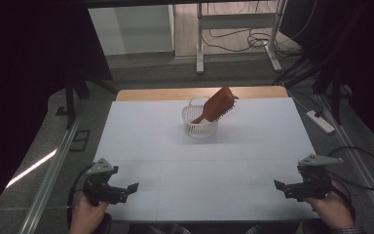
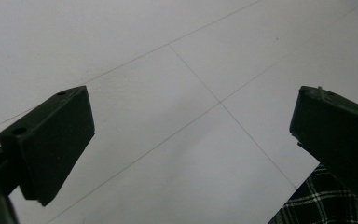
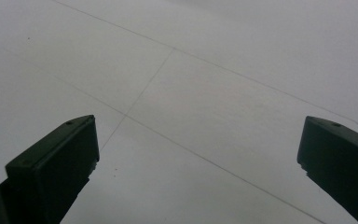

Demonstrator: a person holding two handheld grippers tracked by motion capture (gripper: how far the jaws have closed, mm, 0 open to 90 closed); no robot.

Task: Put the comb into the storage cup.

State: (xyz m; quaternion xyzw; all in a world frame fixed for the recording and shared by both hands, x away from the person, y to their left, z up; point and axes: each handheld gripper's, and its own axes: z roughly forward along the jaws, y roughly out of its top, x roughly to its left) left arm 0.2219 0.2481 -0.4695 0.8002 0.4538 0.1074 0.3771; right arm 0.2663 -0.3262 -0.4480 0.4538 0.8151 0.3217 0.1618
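Observation:
A brown hairbrush [image 1: 217, 105] stands tilted in a small white basket [image 1: 199, 127] at the far middle of the white table [image 1: 175, 141], its bristled head sticking up and to the right. My left gripper [image 1: 132, 188] rests near the front left corner, pointing right, jaws wide apart with bare table between them [image 2: 191, 126]. Near the front right corner my right gripper [image 1: 278, 185] points left, open too, with nothing between its jaws [image 3: 196, 135]. Both grippers are far from the basket.
A wooden strip [image 1: 199, 92] edges the table's far side. Beyond it are metal desk legs [image 1: 199, 48] and cables on the floor. A power strip [image 1: 320, 121] lies on the floor at right. A plaid sleeve [image 2: 326, 200] shows by the table's front edge.

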